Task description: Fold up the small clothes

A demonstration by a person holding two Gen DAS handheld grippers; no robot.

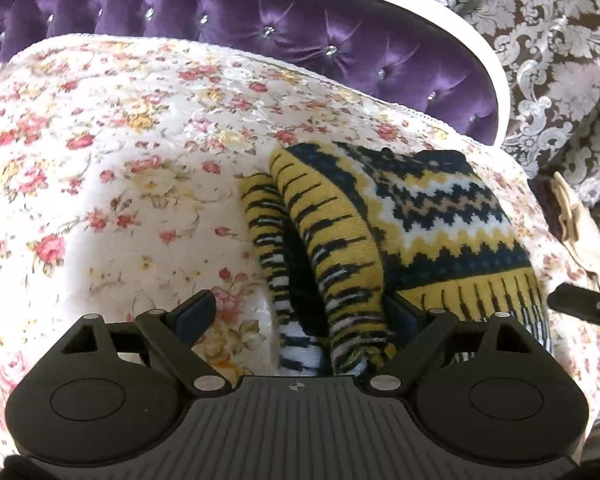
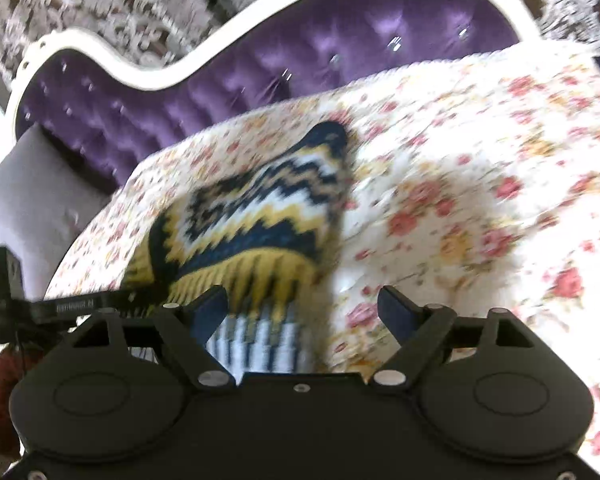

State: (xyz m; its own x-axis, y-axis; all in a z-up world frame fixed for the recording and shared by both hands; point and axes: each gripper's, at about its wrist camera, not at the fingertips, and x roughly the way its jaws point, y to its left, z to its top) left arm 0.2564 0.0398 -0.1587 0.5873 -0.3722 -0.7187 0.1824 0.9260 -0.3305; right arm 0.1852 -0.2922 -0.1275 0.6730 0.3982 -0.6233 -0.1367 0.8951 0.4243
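In the left wrist view, a knitted yellow, navy and white sweater [image 1: 400, 216] lies on a flowered bedspread [image 1: 112, 152], filling the centre and right of the frame. A striped sleeve or cuff of it runs down the middle of the picture into the gap of the left gripper [image 1: 304, 312], whose fingers stand wide apart. The knit lies against the right-hand finger and well clear of the left-hand one [image 1: 196, 312]; nothing is pinched. A dark bar, part of the other tool, pokes in at the right edge. A purple tufted headboard [image 1: 260, 20] with a white frame curves across the top.

The right wrist view is blurred. Here the sweater [image 2: 260, 208] sits left of centre, its striped white and navy hem reaching down between the fingers of the right gripper [image 2: 304, 312]. These also stand wide apart; the cloth lies just beside the left-hand finger [image 2: 210, 312], while the right-hand one is over bare bedspread [image 2: 480, 200]. The headboard [image 2: 300, 52] arcs across the upper frame.
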